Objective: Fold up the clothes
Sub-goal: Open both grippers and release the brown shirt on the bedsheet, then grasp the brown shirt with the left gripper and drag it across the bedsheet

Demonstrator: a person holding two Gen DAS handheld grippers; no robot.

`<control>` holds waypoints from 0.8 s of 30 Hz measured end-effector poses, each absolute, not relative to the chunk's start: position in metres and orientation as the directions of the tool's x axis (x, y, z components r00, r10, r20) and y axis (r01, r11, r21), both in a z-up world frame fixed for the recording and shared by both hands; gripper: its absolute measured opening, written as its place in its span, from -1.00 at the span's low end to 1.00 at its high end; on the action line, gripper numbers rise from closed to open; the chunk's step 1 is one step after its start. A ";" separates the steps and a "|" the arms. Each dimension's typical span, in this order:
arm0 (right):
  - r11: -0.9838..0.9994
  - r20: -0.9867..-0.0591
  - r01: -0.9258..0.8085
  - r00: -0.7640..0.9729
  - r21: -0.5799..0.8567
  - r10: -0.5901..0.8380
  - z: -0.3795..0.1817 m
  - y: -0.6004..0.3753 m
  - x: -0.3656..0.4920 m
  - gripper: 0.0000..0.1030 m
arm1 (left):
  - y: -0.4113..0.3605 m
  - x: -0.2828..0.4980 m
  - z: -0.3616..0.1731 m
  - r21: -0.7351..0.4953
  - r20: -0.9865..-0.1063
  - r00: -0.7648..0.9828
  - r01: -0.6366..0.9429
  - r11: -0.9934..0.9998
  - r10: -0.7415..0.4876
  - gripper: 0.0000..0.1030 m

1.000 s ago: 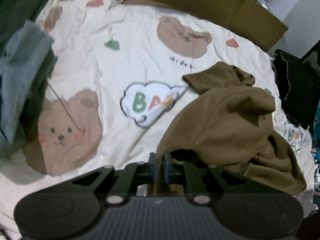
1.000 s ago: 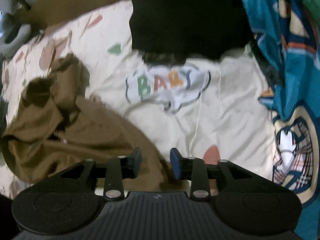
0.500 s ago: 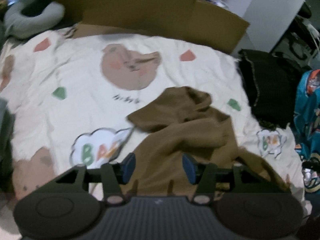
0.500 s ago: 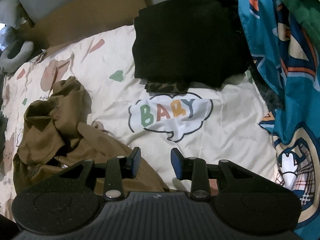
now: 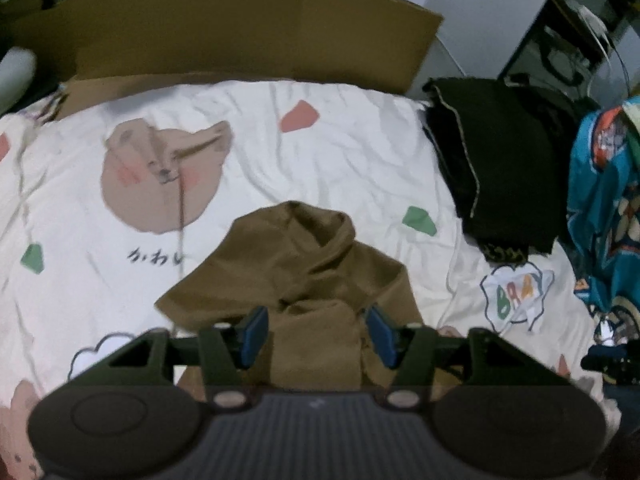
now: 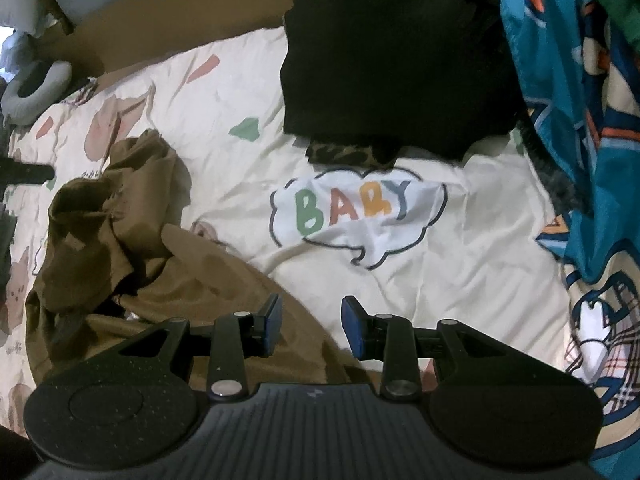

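Where cardboard [image 5: 240, 28] backs it, cream bear-print sheet [image 5: 340, 152], rumpled brown garment [image 5: 304, 264]

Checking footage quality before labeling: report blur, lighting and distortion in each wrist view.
Left wrist view: soft and slightly blurred, the brown garment and bear print smeared; dim, fisheye-bent cardboard edge. Right wrist view: sharper, the BABY print readable; the black clothes lose all detail in shadow; corners vignetted.
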State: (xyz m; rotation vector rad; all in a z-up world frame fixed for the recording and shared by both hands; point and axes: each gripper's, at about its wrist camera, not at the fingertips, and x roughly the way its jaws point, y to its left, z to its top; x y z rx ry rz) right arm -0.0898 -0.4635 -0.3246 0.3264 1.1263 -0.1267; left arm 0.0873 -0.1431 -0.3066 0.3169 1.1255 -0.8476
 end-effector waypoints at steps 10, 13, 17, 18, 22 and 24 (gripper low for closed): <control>0.942 -0.901 0.258 0.424 0.215 0.090 -0.332 -0.458 -0.090 -0.23 | -0.160 0.092 -0.339 -0.176 -0.908 0.127 0.748 0.640 -0.399 -0.01; 0.942 -0.901 0.258 0.424 0.216 0.091 -0.334 -0.458 -0.088 -0.23 | -0.156 0.091 -0.347 -0.184 -0.911 0.118 0.742 0.645 -0.396 -0.22; 0.941 -0.903 0.259 0.418 0.218 0.095 -0.339 -0.458 -0.083 -0.23 | -0.148 0.091 -0.352 -0.200 -0.910 0.104 0.738 0.645 -0.401 -0.58; 0.942 -0.905 0.257 0.415 0.217 0.095 -0.341 -0.458 -0.081 -0.23 | -0.146 0.091 -0.353 -0.199 -0.909 0.105 0.740 0.643 -0.402 -0.60; 0.946 -0.905 0.241 0.413 0.215 0.101 -0.345 -0.456 -0.069 -0.23 | -0.137 0.089 -0.353 -0.185 -0.907 0.112 0.761 0.622 -0.406 -0.73; 0.950 -0.902 0.225 0.418 0.215 0.105 -0.344 -0.453 -0.061 -0.23 | -0.131 0.088 -0.351 -0.176 -0.906 0.116 0.772 0.611 -0.407 -0.76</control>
